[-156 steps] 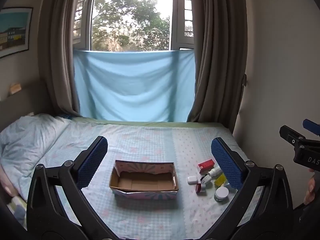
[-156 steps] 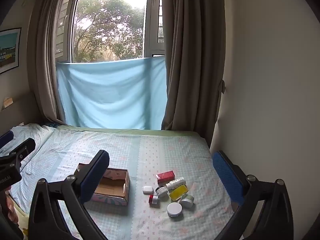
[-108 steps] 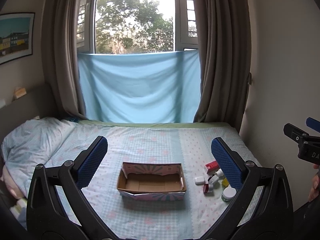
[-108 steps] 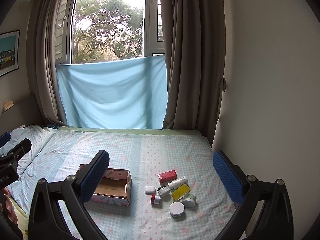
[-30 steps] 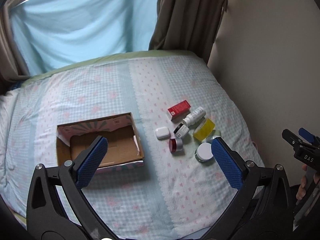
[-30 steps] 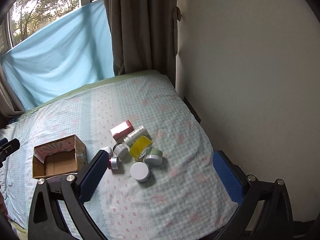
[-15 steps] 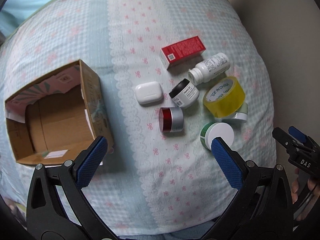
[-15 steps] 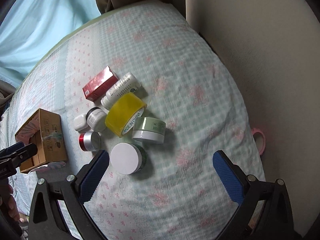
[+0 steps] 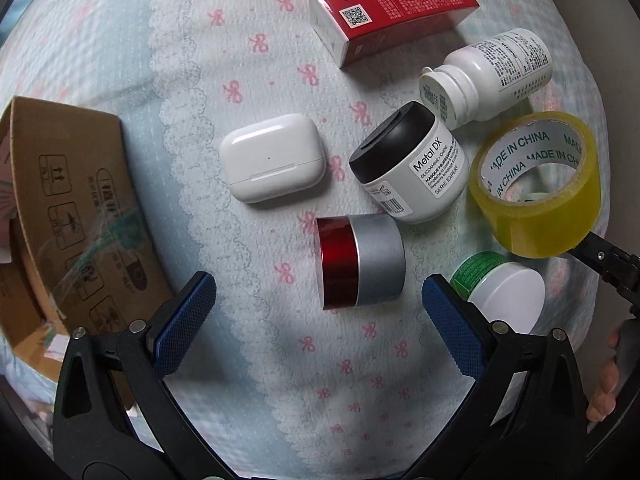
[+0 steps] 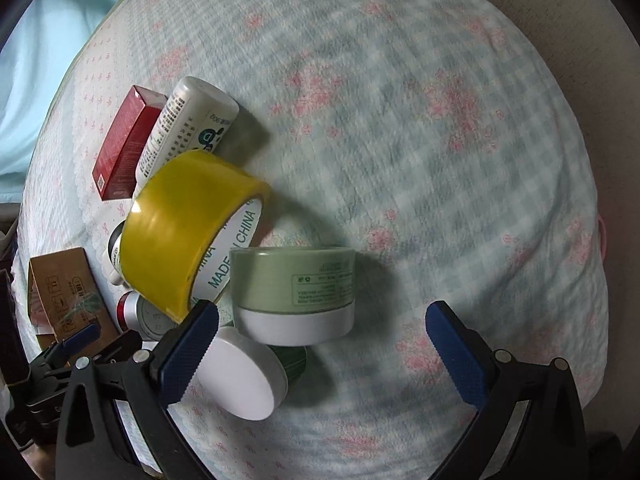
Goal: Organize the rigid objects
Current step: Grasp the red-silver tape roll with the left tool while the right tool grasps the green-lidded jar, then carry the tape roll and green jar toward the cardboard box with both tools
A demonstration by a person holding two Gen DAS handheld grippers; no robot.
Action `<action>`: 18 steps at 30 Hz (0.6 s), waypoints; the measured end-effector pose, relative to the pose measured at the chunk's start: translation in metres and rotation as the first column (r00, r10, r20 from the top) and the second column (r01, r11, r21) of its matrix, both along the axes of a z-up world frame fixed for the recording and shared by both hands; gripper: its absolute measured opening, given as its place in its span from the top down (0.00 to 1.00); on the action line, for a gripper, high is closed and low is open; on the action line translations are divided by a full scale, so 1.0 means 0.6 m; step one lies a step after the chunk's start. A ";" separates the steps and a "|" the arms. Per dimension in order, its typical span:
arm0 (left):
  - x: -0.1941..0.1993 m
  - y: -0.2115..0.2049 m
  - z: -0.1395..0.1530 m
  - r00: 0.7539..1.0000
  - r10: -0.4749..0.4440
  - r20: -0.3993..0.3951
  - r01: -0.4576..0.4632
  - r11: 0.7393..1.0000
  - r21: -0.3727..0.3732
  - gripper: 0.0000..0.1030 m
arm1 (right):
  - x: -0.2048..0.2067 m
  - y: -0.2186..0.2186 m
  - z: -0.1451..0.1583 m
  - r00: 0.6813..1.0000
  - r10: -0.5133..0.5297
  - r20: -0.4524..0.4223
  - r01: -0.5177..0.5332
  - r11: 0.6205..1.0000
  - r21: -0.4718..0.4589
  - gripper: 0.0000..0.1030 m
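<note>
Small items lie clustered on the bed. In the left wrist view my open left gripper (image 9: pixel 316 324) hovers just above a red and silver jar (image 9: pixel 360 260) lying on its side. Around it are a white earbud case (image 9: pixel 272 162), a black-lidded white jar (image 9: pixel 412 160), a white bottle (image 9: pixel 488 78), a red box (image 9: pixel 390 10), a yellow tape roll (image 9: pixel 540 192) and a white-lidded green jar (image 9: pixel 500 286). In the right wrist view my open right gripper (image 10: pixel 322 344) hovers above a pale green jar (image 10: pixel 296 292); the tape roll (image 10: pixel 184 228) leans on it, and the white-lidded jar (image 10: pixel 248 376) sits by the left finger.
An open cardboard box (image 9: pixel 68 216) stands at the left of the cluster, also in the right wrist view (image 10: pixel 64 288). The bed's right edge meets a beige wall (image 10: pixel 600 40). Checked sheet (image 10: pixel 460 160) spreads right of the items. The left gripper (image 10: pixel 68 348) shows at the lower left of the right wrist view.
Both grippers have come down much closer to the cluster. The left one now hangs over the red and silver jar, the right one over the pale green jar. Nothing has been gripped.
</note>
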State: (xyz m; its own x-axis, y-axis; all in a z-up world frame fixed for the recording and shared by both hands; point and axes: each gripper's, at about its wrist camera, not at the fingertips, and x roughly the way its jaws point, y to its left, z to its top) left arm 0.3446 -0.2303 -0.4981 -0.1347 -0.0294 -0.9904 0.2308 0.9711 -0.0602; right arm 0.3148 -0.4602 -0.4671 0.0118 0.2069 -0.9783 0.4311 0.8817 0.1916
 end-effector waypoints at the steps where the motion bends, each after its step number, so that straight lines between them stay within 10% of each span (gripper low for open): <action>1: 0.002 -0.003 -0.006 1.000 0.001 0.000 -0.001 1.000 0.002 0.06 | 0.003 -0.001 -0.006 1.000 -0.006 -0.005 0.007 1.000 0.009 0.00; 5: 0.011 -0.012 -0.019 1.000 0.015 0.005 -0.015 1.000 -0.016 0.09 | 0.012 -0.006 -0.025 0.999 -0.026 -0.028 0.027 0.999 0.037 0.00; 12: 0.010 -0.043 -0.058 0.998 -0.012 -0.055 0.010 0.999 -0.050 0.59 | 0.019 -0.016 -0.058 0.991 -0.123 -0.058 0.132 0.970 0.203 0.33; 18: 0.007 -0.051 -0.055 0.999 -0.018 -0.032 0.016 0.998 -0.058 0.60 | 0.024 -0.002 -0.066 0.984 -0.162 -0.070 0.173 0.960 0.219 0.33</action>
